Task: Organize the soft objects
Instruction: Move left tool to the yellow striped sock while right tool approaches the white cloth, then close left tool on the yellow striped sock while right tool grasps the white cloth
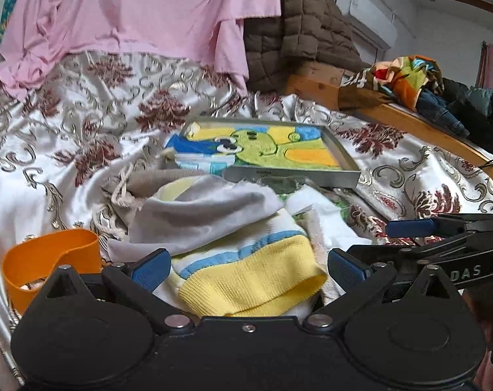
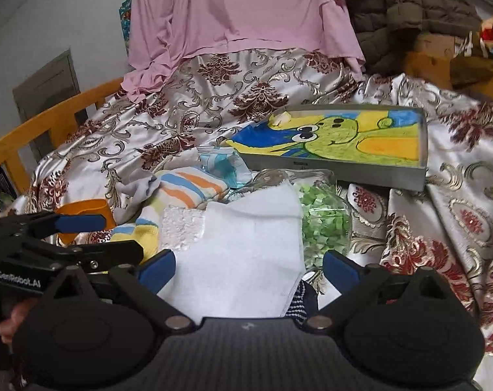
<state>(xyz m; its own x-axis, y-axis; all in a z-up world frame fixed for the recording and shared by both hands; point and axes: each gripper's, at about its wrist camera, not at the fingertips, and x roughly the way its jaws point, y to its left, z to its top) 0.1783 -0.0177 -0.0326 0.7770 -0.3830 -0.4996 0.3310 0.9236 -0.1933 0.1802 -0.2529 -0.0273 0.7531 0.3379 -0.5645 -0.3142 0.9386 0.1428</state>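
Bed point(image 2: 246, 104) under patterned spread, clutter mid-bed. Tray point(image 2: 340, 166) holds one cartoon towel point(image 2: 360, 137), flat; judged the only piece sorted. Your pile sits loose just before the tray: white cloth point(image 2: 246, 244), striped cloth point(image 2: 187, 189), yellow-cuffed sock point(image 1: 246, 280). Left hand-held gripper point(image 1: 246, 267) gapes astride the sock; right hand-held gripper point(image 2: 249, 268) gapes over the white cloth, empty.

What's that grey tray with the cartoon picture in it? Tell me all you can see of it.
The tray is a shallow, grey, metal-looking rectangle with low upright walls. It lies roughly flat on the patterned bedspread, beyond the pile of socks and cloths. Inside lies a towel-like cloth printed with a green cartoon animal on yellow, blue and orange; its blue end spills over the left edge. A small dark label marks the near wall. Neither gripper touches it.
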